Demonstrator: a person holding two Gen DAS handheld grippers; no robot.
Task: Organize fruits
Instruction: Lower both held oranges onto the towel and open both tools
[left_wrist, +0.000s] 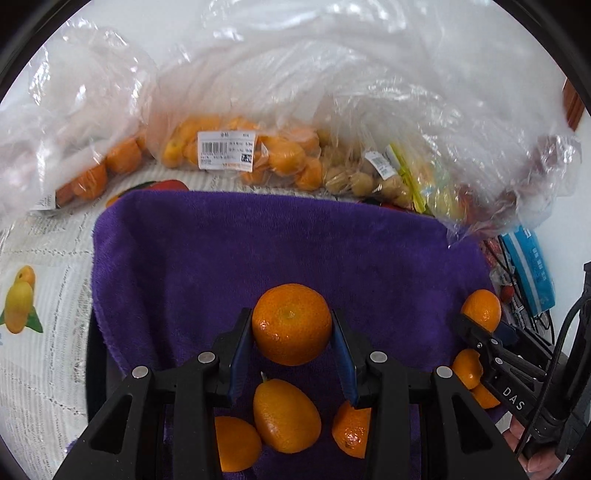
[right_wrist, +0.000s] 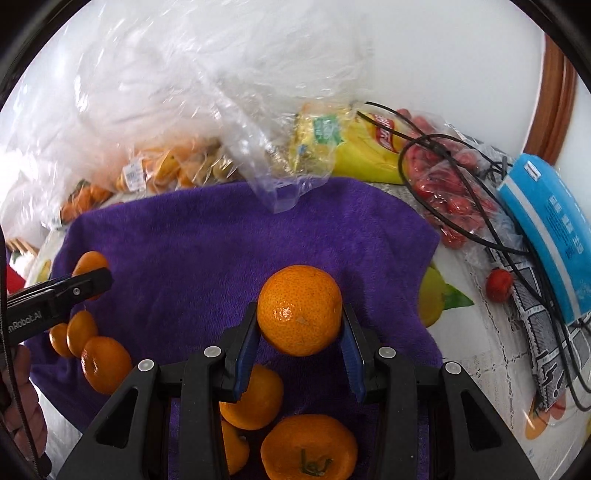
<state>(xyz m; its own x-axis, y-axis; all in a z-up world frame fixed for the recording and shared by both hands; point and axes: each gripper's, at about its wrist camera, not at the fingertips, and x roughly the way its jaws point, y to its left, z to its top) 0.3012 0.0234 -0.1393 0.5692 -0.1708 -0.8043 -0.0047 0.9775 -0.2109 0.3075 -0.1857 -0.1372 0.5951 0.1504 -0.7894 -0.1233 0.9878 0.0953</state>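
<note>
Gripping a mandarin (left_wrist: 291, 324) each, both claws (left_wrist: 291, 328) (right_wrist: 300, 314); only the right view shows the chip bag (right_wrist: 373, 147).

Left hand-held gripper (left_wrist: 291, 332) clamped on a mandarin (left_wrist: 291, 324), blue pads pressing both sides, fruit over a purple towel (left_wrist: 221, 258). Three loose mandarins (left_wrist: 286, 415) lie on the towel below it. Right hand-held gripper (left_wrist: 476, 321) at right edge, gripping a second mandarin (left_wrist: 482, 309); two more oranges beside it. Behind the towel: clear plastic bags (left_wrist: 280, 92), a labelled bag of small oranges (left_wrist: 236, 151), a bag of pale husked fruit (left_wrist: 354, 181). Worktop (left_wrist: 48, 369) covered with fruit-printed cloth.
</note>
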